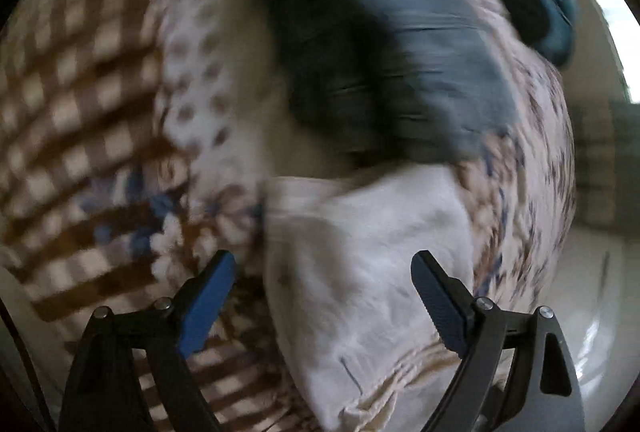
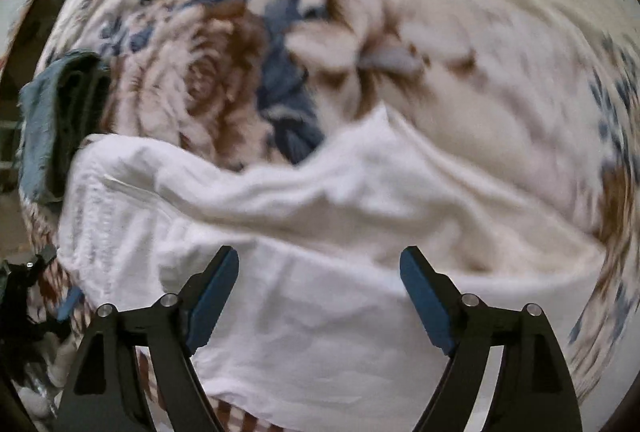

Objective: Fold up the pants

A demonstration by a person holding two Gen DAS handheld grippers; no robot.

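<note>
White pants lie below both open jaws.

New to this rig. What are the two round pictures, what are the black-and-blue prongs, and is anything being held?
No robot here: a person carries a handheld gripper in each hand, each with a fisheye camera looking along its two blue-padded fingers. One picture is from the left gripper, the other from the right gripper. Both sets of jaws stand open and hold nothing. Below lie white pants on a flowered bedspread, with a folded blue-grey garment nearby. The pictures are motion-blurred.
</note>
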